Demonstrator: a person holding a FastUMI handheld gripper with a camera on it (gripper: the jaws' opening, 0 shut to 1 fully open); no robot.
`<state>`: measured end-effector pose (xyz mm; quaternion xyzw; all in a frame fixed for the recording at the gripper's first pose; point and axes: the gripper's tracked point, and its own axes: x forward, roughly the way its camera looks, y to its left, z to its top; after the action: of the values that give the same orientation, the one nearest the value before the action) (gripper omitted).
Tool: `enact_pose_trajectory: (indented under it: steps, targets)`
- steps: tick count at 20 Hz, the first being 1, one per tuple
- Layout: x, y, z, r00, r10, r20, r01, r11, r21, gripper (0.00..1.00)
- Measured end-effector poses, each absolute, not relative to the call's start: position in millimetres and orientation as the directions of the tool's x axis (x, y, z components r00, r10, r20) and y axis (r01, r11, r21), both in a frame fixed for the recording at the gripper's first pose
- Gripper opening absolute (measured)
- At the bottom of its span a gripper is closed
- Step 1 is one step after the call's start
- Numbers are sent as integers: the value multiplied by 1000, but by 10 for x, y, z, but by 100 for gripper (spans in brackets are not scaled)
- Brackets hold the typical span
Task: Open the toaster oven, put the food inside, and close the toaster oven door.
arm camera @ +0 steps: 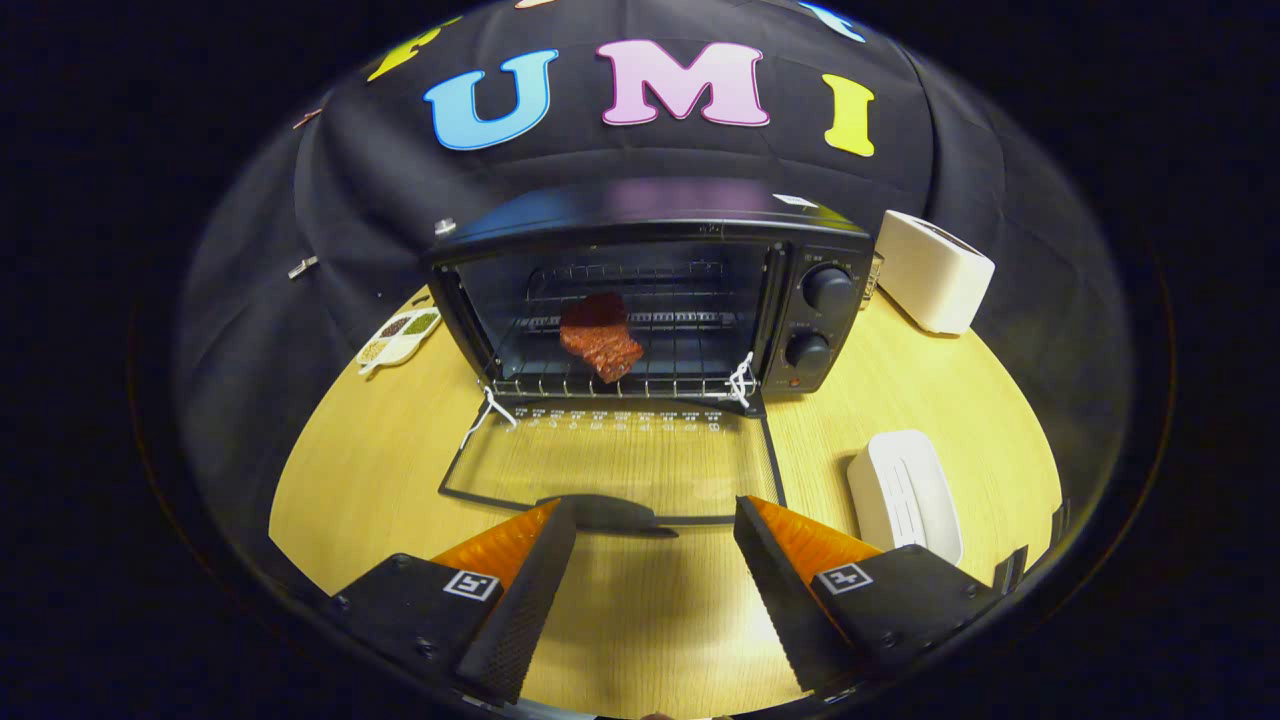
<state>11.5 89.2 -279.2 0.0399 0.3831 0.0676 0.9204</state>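
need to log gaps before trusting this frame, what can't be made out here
- Door handle, gripper view: its left end is covered by the left finger tip.
- Toaster oven dial markings: too small to read.
- Divided dish: partly hidden behind the oven's left side; contents too small to identify.
- Underside of the food on the rack: not visible.
- Gripper: open, empty; its body is cut off below.

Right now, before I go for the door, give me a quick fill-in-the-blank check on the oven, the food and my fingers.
1. The toaster oven door is ____, lying flat on the table.
2. The red food sits on the ____ inside the oven.
3. The gripper fingers are ____, holding nothing.
4. The door handle lies just ____ of the fingers.

Missing words: open; rack; open; ahead
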Motion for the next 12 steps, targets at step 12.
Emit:
enact_pose_trajectory:
  steps: [12]
  targets:
    - [-9, 1255, -3533, 618, 116, -777, -41, 992, 115, 99]
